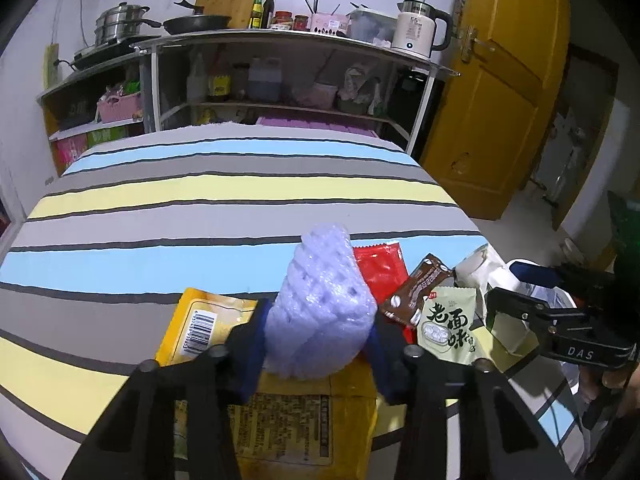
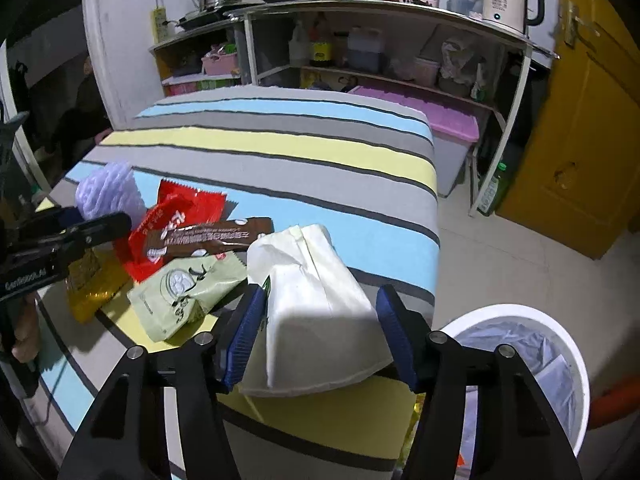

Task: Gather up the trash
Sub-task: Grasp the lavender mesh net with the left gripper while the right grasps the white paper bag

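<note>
My left gripper is shut on a lilac foam fruit net, held just above a yellow packet; the net also shows in the right wrist view. My right gripper stands open around a white tissue pack near the table's front right corner; its pads sit beside the pack, a gap showing on the right. A red wrapper, a brown wrapper and a pale green packet lie between the two grippers.
The striped tablecloth covers the table. A white bin with a clear liner stands on the floor at the right, below the table edge. Kitchen shelves stand behind the table, a yellow door to the right.
</note>
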Demonstrator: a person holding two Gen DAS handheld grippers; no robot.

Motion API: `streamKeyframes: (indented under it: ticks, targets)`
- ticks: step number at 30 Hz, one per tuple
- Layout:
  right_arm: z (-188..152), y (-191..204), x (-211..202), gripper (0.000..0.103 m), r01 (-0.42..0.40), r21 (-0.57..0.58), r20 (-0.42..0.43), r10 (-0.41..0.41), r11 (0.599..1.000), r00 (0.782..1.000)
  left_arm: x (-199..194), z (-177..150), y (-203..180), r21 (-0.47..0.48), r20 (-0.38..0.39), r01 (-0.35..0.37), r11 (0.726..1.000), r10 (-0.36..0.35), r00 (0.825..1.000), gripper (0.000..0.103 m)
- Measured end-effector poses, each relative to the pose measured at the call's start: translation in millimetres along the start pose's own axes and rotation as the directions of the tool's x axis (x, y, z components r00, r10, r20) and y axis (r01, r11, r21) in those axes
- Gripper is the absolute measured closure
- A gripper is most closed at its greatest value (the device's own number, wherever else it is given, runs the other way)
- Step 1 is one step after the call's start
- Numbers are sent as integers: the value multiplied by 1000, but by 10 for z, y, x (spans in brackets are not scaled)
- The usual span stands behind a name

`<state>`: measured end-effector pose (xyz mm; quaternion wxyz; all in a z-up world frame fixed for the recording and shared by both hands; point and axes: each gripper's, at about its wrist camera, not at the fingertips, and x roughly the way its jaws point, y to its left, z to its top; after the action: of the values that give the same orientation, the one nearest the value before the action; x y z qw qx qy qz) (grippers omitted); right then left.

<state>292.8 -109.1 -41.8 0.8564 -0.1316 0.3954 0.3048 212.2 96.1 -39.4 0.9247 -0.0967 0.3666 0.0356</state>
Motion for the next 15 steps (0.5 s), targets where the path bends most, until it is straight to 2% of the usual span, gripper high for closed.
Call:
streamKeyframes:
  ticks: [6,15]
  targets:
    - [-31,37,-28,62,-22,-11,0,22,1000,1000,-59,-19,-27,10,21,-13,1000,13,1000,76]
    - [-89,64,-222,65,-12,26,43,10,1000,999,-266,-31,-62,15,69,-7,1000,6,998,78]
